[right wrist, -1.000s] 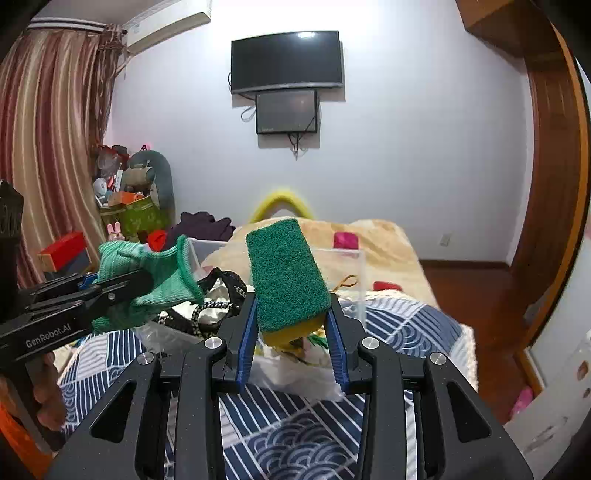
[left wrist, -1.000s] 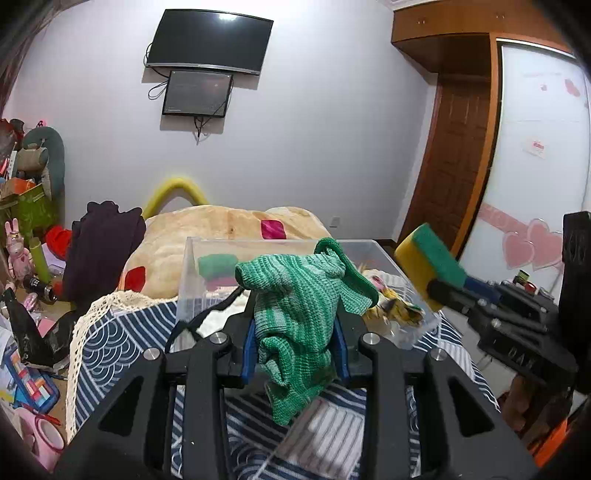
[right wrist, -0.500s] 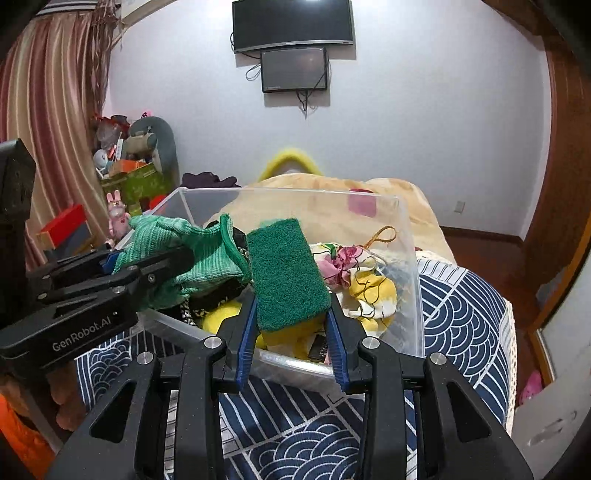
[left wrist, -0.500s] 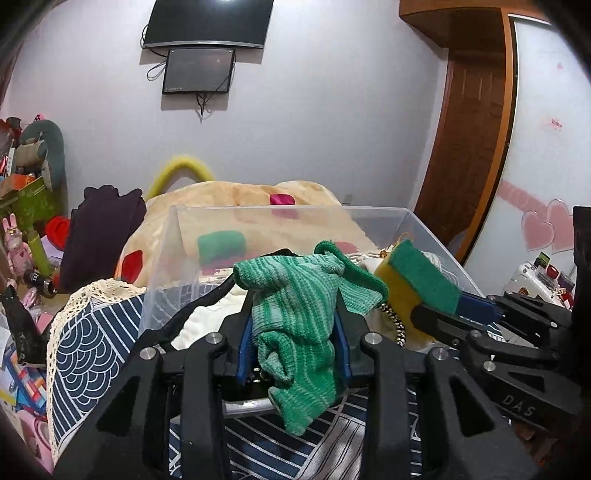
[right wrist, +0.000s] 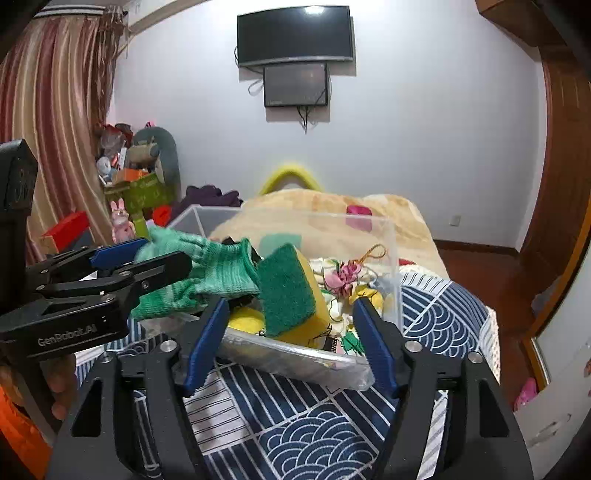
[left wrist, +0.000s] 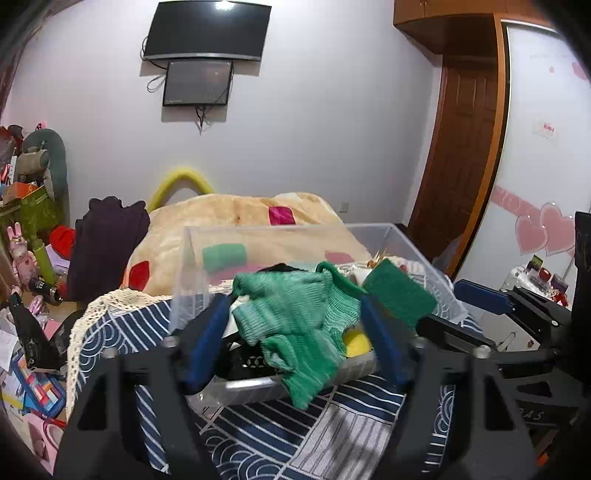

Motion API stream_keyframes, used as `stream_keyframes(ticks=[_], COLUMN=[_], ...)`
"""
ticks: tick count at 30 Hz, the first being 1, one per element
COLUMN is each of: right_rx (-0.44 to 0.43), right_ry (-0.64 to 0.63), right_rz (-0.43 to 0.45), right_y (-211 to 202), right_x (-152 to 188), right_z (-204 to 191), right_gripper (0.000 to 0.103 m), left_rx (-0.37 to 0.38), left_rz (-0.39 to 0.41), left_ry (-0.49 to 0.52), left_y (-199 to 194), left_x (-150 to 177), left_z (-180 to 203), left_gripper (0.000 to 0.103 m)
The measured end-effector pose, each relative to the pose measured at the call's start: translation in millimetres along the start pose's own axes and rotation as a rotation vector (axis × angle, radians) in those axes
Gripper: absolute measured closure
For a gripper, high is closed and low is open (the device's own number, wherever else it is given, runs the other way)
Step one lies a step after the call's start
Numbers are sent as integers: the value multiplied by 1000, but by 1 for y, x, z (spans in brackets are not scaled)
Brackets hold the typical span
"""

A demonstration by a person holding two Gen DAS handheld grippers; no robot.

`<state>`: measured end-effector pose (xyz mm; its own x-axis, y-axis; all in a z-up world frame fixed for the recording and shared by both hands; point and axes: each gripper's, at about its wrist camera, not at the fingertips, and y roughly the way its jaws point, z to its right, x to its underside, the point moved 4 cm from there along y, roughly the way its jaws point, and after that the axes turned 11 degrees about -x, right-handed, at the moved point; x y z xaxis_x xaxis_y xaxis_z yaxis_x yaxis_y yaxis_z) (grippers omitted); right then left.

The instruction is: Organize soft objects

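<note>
Gaping wide, both hand-held grippers, left (left wrist: 295, 332), right (right wrist: 288, 332), green cloth (left wrist: 295, 325) and sponge (right wrist: 288, 291) between fingers, over clear bin (right wrist: 391, 266).

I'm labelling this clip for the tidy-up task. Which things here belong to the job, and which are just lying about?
Part of the job:
- green knit cloth
- sponge
- clear plastic bin
- left gripper, open
- right gripper, open

Just lying about:
- wall TV
- purple garment
- beige blanket
- pink bunny toy
</note>
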<state>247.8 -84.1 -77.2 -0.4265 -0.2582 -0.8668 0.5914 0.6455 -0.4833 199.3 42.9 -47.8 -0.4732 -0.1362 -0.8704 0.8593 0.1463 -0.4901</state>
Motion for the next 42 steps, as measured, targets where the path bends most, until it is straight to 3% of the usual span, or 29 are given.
stream_keyframes(ticks=[10, 19, 42], right_rx=[6, 12, -1], right_ry=[-14, -31, -42], right_rz=[153, 243, 229], right_y=[-58, -91, -89], right_x=[-11, -6, 7], right_z=[-8, -20, -30], right_gripper=[20, 17, 17], left_rx=[-7, -1, -32], left_rz=[107, 161, 191], left_ry=[17, 15, 5], left_y=[-64, -102, -116], left_x=[-1, 7, 23], left_z=[1, 7, 3], left_gripper=[3, 1, 0])
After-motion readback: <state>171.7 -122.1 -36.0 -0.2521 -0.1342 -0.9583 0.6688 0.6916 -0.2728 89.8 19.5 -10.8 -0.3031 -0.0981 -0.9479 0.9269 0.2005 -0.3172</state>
